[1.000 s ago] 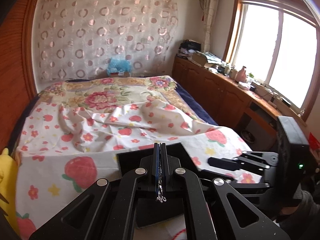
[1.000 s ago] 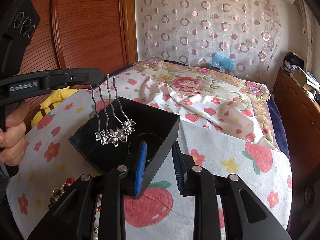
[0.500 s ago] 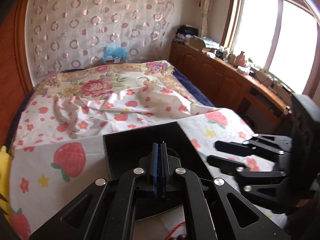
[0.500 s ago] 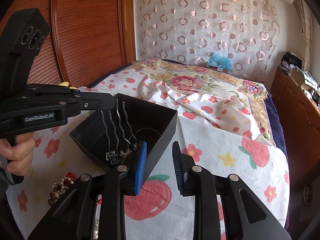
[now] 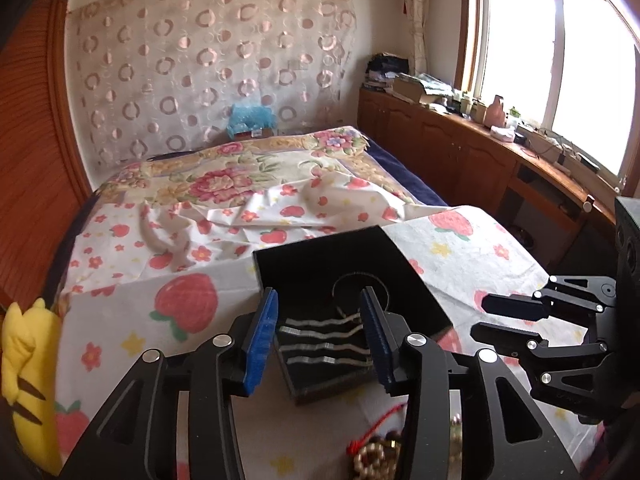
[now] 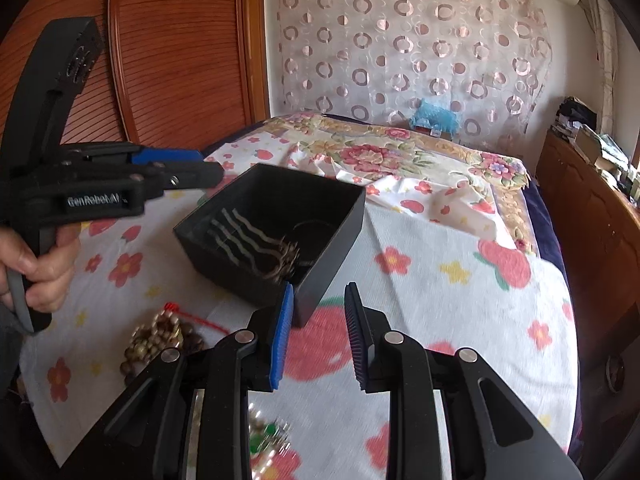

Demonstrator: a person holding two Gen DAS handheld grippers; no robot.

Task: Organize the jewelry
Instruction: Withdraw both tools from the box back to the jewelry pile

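A black open box stands on the strawberry-print sheet. A silver hair comb with wavy prongs lies inside it, beside a thin dark ring. My left gripper is open and empty just above the box's near edge, its blue pads either side of the comb; it also shows at the left of the right wrist view. My right gripper is open and empty just right of the box's corner; it also shows in the left wrist view.
A wooden bead bracelet with a red cord lies in front of the box. More jewelry with green stones lies near my right gripper. A yellow plush sits at the bed's left edge. A wooden cabinet runs along the right.
My left gripper lowered the hair comb into the black box and opened, letting it go. The comb now lies flat in the box. My right gripper stayed open beside the box.
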